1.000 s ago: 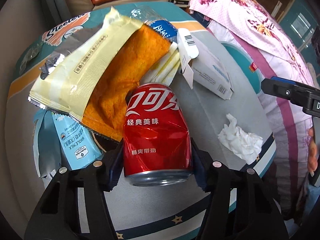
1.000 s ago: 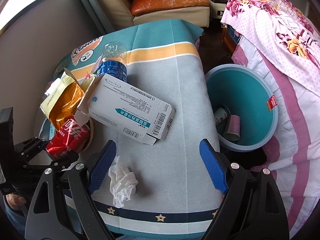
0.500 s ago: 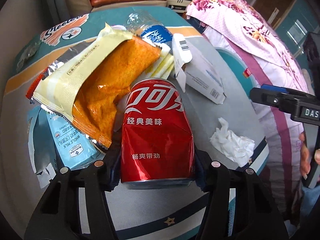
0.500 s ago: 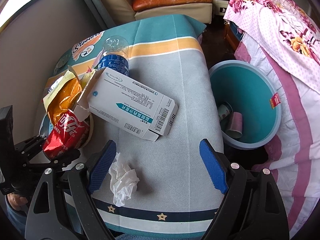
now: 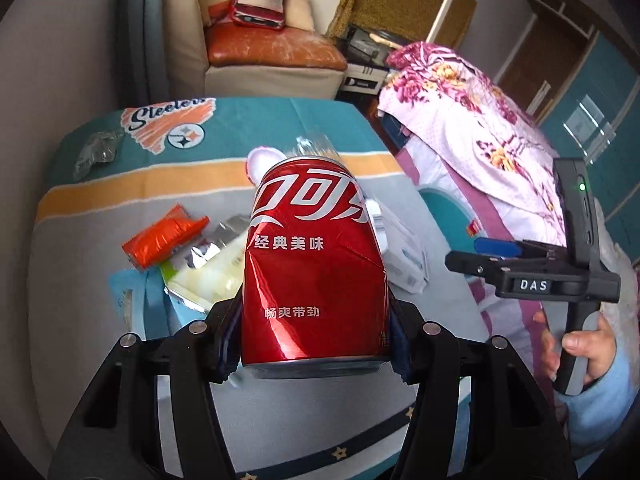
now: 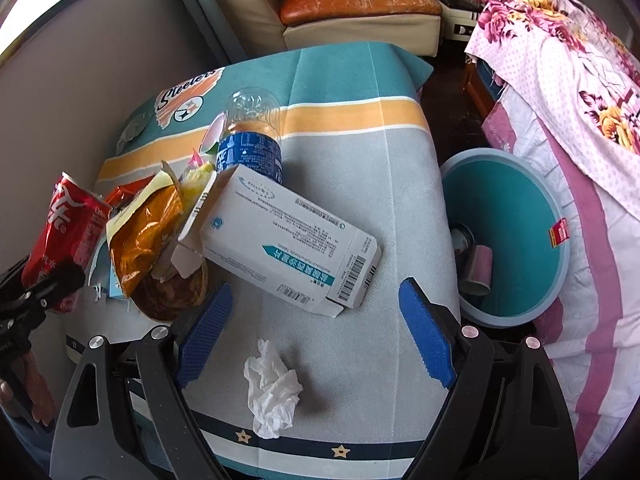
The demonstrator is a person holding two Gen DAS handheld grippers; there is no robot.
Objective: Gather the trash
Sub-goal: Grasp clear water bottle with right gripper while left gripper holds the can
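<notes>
The left gripper (image 5: pixel 316 332) is clamping its jaws on the dented red can (image 5: pixel 316 264) while the right gripper (image 6: pixel 316 336) is hovering wide-jawed over the crumpled tissue (image 6: pixel 272 392).

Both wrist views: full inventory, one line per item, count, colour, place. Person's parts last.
cola can: 1, red, dented, clamped in the left jaws, off the table
medicine box: 1, white and teal, table middle, flap open
plastic bottle: 1, clear with blue label, lying behind the box
snack bag: 1, orange and cream, left of the box
orange wrapper: 1, table left
crumpled tissue: 1, white, near edge, between the right jaws, untouched
bin: 1, teal, on the floor right of the table
paper cup: 1, pink, inside the bin
tablecloth: 1, teal, orange and grey
left gripper: 1, black
right gripper: 1, black, blue pads, open
</notes>
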